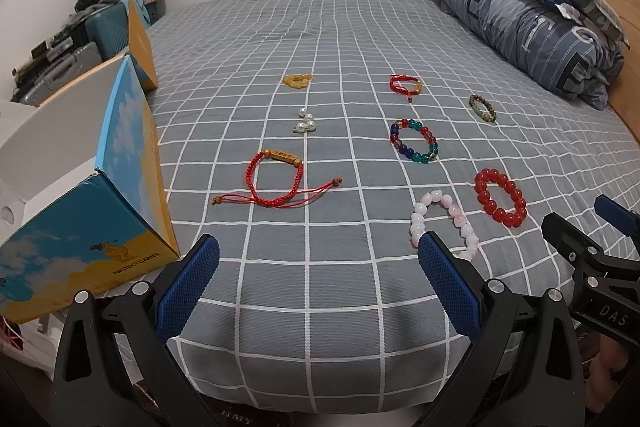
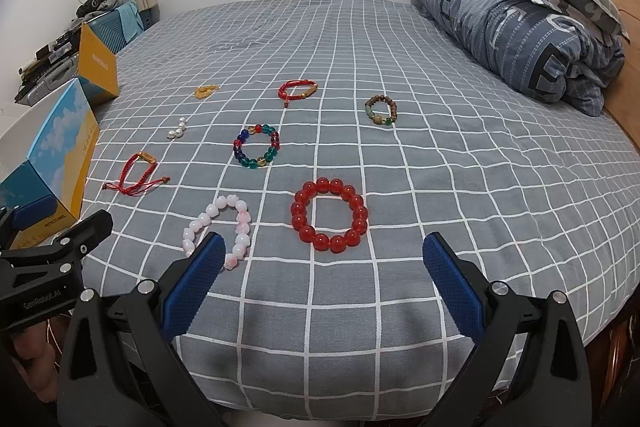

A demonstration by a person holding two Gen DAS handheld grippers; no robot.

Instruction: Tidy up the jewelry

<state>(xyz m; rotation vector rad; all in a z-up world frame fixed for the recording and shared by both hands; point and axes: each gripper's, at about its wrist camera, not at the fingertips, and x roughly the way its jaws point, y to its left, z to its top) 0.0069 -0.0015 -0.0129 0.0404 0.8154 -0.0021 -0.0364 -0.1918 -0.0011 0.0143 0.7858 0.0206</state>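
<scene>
Eight pieces of jewelry lie on the bed sheet [image 2: 400,267]. Four are bead bracelets: one red bracelet [image 2: 329,214], one pink and white bracelet [image 2: 218,229], one many-coloured bracelet [image 2: 256,146] and one brown and green bracelet [image 2: 381,110]. Two are red cord bracelets, one near cord bracelet [image 1: 276,179] with loose ends and one far cord bracelet [image 2: 298,90]. One is a small amber piece [image 1: 297,80]. One is a cluster of pearls [image 1: 305,120]; about five pearls can be counted. Two open box parts stand at the left: one blue box [image 1: 100,211] and one lid [image 1: 140,39]. Two grippers show, the left gripper [image 1: 318,267] and the right gripper [image 2: 324,263], each with two blue pads, spread apart.
</scene>
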